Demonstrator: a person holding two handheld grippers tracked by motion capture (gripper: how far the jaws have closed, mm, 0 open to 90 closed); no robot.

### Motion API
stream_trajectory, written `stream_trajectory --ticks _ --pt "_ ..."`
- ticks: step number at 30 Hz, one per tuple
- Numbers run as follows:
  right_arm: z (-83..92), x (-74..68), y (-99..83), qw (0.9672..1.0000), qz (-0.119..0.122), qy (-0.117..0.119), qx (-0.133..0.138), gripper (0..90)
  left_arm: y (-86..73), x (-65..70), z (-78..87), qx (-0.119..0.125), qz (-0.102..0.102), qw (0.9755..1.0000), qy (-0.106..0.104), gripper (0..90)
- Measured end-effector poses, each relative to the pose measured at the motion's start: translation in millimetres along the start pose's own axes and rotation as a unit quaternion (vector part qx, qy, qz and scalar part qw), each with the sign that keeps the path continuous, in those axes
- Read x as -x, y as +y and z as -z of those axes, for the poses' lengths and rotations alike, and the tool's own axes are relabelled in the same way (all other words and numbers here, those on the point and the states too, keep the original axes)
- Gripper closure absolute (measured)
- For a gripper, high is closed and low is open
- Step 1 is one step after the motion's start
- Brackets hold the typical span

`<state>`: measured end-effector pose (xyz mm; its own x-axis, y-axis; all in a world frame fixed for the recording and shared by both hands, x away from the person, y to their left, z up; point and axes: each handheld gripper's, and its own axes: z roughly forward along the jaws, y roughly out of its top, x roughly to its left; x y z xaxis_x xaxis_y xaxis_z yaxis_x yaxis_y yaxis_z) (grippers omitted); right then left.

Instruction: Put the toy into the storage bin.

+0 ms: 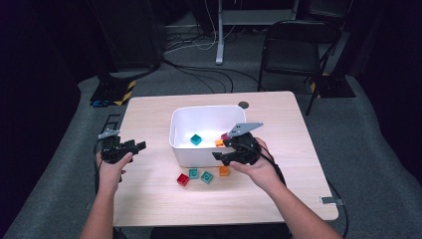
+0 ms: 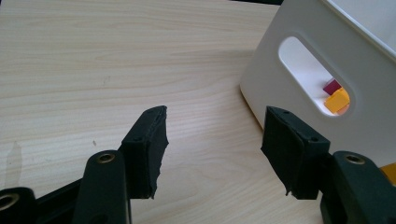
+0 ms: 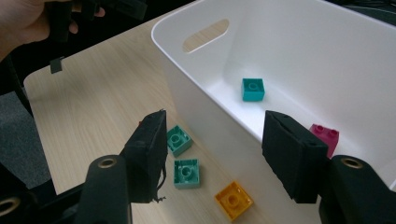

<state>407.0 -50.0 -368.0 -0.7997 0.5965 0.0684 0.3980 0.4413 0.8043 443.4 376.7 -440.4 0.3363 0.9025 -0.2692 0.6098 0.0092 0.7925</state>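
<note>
A white bin (image 1: 186, 152) stands mid-table on the wooden table (image 1: 159, 199). The right gripper (image 1: 230, 149) hangs over the bin's near right corner, held in the right hand (image 1: 256, 167). Its jaws stand apart with nothing between them; in the right gripper view they straddle the bin's near wall. The left gripper (image 1: 137, 146) sits well left of the bin, in the left hand (image 1: 112, 167), low over bare table. Its jaws are also apart and empty, pointing toward the bin's left wall with its handle slot (image 2: 317, 77).

Inside the bin lie a teal brick (image 1: 196, 139) near the middle, and an orange brick (image 1: 219, 143) and a magenta brick (image 3: 325, 136) at the right, close to the right gripper.

On the table, just near the bin's front wall, four bricks lie in a loose row: a red brick (image 1: 183, 179) at the left, then two green bricks (image 1: 193, 173) and (image 1: 207, 177) side by side, then a yellow brick (image 1: 224, 171) at the right, beside the right hand. The yellow one lies nearest the right gripper, below and between its jaws in the right gripper view.
</note>
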Motion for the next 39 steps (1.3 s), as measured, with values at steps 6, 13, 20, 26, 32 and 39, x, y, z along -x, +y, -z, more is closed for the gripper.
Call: stream_trajectory --ticks 6,13,20,26,32,39 --pt "-5.9 2.0 -28.1 0.9999 -0.012 -0.010 0.001 40.7 -0.5 -0.1 -1.0 -0.001 -0.001 1.0000 0.000 39.9" --pt "-18.4 -2.3 -59.8 0.9997 -0.009 -0.024 -0.003 45.4 -0.8 0.1 -1.4 -0.001 -0.003 1.0000 0.001 39.9" --pt "-42.4 -4.2 -84.7 0.9995 -0.010 -0.024 -0.018 46.8 -1.3 0.4 -2.5 -0.003 -0.005 1.0000 0.003 39.9" --pt "-59.4 -3.4 -96.0 0.9991 -0.003 -0.031 -0.028 47.6 -1.9 0.1 -3.2 -0.005 -0.004 1.0000 0.003 39.9" --pt "-71.0 -3.5 -100.6 0.9990 0.000 -0.024 -0.038 47.6 -2.0 0.1 -3.5 -0.007 -0.004 1.0000 0.004 39.9" --pt "-81.1 -4.3 -103.0 0.9979 0.022 -0.035 -0.051 47.3 -2.9 0.1 -5.0 -0.009 -0.004 0.9999 0.005 39.9"
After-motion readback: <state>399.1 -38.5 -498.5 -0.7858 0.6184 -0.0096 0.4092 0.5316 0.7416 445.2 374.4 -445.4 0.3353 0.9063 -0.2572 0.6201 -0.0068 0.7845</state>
